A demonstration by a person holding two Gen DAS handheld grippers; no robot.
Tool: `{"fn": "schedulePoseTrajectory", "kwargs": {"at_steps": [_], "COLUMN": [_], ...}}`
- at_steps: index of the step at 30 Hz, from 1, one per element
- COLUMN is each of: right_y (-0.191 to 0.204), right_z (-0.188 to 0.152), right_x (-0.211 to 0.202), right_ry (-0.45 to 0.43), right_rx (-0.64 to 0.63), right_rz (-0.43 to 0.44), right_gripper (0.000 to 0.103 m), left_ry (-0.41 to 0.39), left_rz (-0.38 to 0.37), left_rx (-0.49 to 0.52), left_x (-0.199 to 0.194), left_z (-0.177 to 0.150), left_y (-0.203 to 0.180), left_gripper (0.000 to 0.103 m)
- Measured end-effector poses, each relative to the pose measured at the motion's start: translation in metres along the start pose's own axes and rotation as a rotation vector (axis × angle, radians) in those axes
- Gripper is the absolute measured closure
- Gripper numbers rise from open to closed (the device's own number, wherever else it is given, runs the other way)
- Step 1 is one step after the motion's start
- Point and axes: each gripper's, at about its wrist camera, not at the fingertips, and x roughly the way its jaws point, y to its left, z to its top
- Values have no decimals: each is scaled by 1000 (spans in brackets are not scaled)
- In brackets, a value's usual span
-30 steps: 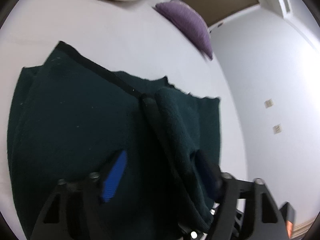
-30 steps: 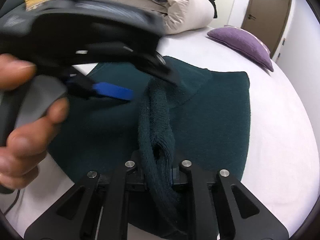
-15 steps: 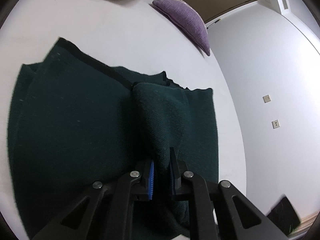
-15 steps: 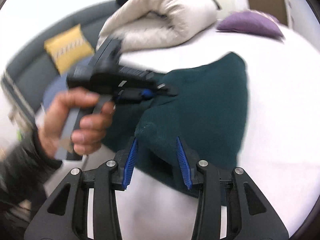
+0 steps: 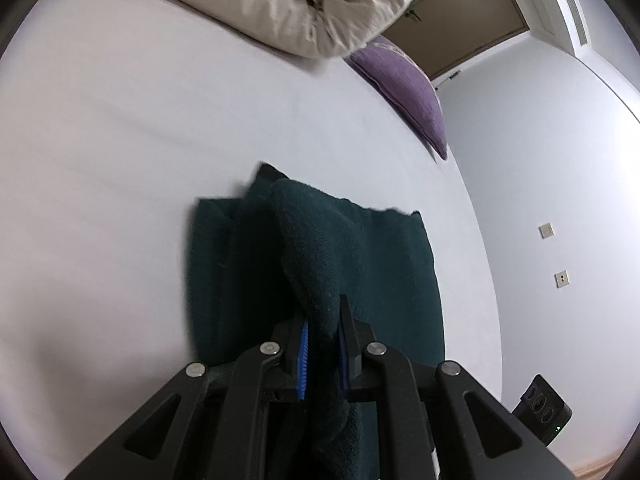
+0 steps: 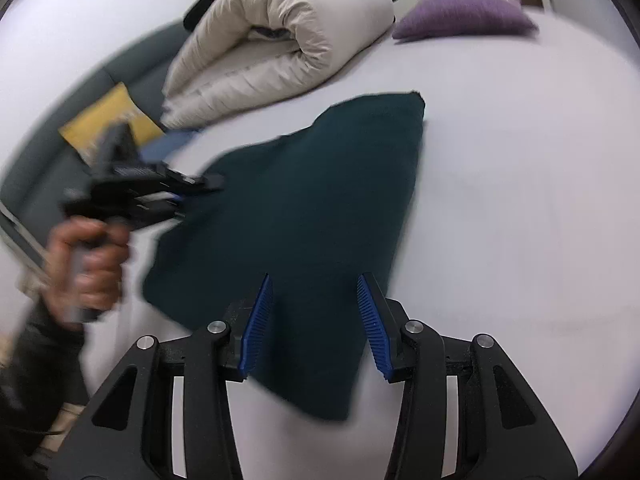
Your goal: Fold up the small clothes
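- Dark green knit garment (image 6: 312, 216): thick, coarse-textured fabric, folded into a roughly wedge-shaped slab. In the right wrist view its long axis runs from about 7 o'clock to 1 o'clock, with a squared corner at the far end.
- Left gripper (image 5: 322, 344): black linkage arms with ribbed blue pads, jaws pinched on a raised ridge of the garment (image 5: 320, 248); the fabric bunches into a rounded hump ahead of the tips and drapes away toward 12 o'clock.
- The same gripper (image 6: 192, 188), seen from the right wrist view at 9 o'clock, is carried by a hand (image 6: 88, 256) at the garment's near-left edge; this region is motion-blurred, so the exact contact point is probably, not certainly, the fabric edge.
- Right gripper (image 6: 316, 316): jaws spread wide, serrated blue pads (image 6: 256, 320) parted above the garment's near end, gripping nothing.
- Surface: a smooth white bed sheet (image 6: 500, 200), matte and faintly creased.
- Room: a rolled cream duvet (image 6: 276, 44) at 11 o'clock; a purple cushion (image 6: 464, 18) at 1 o'clock; a yellow cushion (image 6: 108, 120) on grey upholstery at 10 o'clock; a brown door (image 5: 460, 32); a pale wall with two switch plates (image 5: 546, 231).
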Motion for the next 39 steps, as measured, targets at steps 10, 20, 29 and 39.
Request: {"fn": "schedulePoseTrajectory", "kwargs": {"at_steps": [10,20,29,39], "right_y": [28,43,33,-11], "right_z": [20,20,23,-25], "right_x": [34,45,48,73], "right_ry": [2,29,122,269], "right_rx": [-85,-50,185,399], "right_rz": [-55,-50,339,560], "right_gripper": [59,58,58,64], "left_ry": [-16,-165,-136,-140], "left_rz": [7,191,294,267], "left_rx": [-54,-9,241,254], "left_x": [-1,-31,-4,-9], "left_z": [0,-19,-65,-77], "left_y": [39,25,-20,14], "left_gripper": [90,78,78,69]}}
